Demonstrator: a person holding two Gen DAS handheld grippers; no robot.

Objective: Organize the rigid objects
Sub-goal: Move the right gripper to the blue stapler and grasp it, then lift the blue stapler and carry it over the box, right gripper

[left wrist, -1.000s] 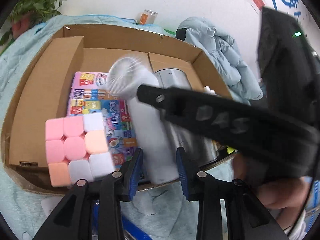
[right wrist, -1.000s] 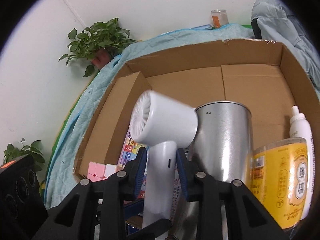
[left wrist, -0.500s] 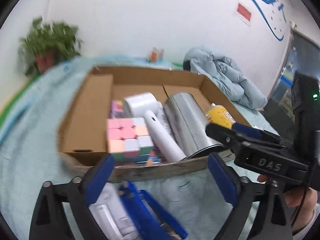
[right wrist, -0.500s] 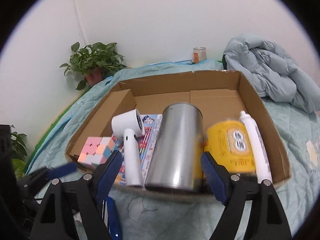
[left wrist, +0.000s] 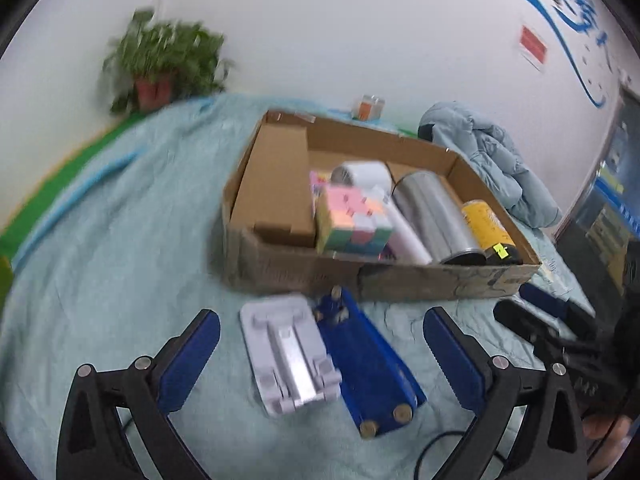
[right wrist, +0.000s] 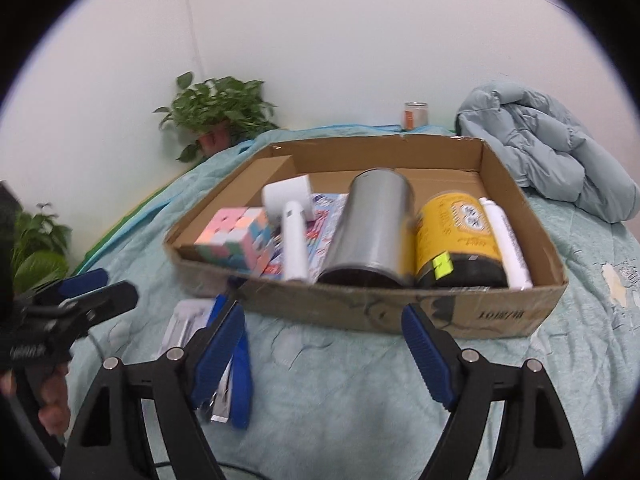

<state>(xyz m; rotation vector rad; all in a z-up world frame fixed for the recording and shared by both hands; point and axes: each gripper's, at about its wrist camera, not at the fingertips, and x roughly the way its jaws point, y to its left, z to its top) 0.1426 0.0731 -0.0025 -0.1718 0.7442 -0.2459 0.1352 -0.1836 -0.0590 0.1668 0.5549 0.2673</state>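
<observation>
Two grippers are held above a pale teal blanket (right wrist: 360, 380), both with jaws spread wide and nothing between them. The left gripper (left wrist: 320, 344) is seen hovering over a white folding stand (left wrist: 288, 360) and a blue stapler (left wrist: 368, 360), which lie side by side and touching on the blanket, just in front of a cardboard box (left wrist: 400, 280). The right gripper (right wrist: 320, 340) is positioned in front of the same box's near wall (right wrist: 400, 312).

Inside the box, the organized items are lined up from left to right in the right wrist view: a pastel puzzle cube (right wrist: 236, 240), a white handheld fan (right wrist: 292, 220) lying over a colourful printed booklet (right wrist: 324, 216), a steel cylinder (right wrist: 372, 228) on its side, a yellow jar with a black lid (right wrist: 456, 236), and a white tube (right wrist: 504, 240) against the right wall. A folded cardboard flap (left wrist: 276, 188) is seen at the left end of the box.

Behind the box, a potted plant (right wrist: 216, 116), a small orange-labelled jar (right wrist: 414, 114) and a light blue jacket (right wrist: 544, 148) are visible. Some blur is present in the left wrist view
</observation>
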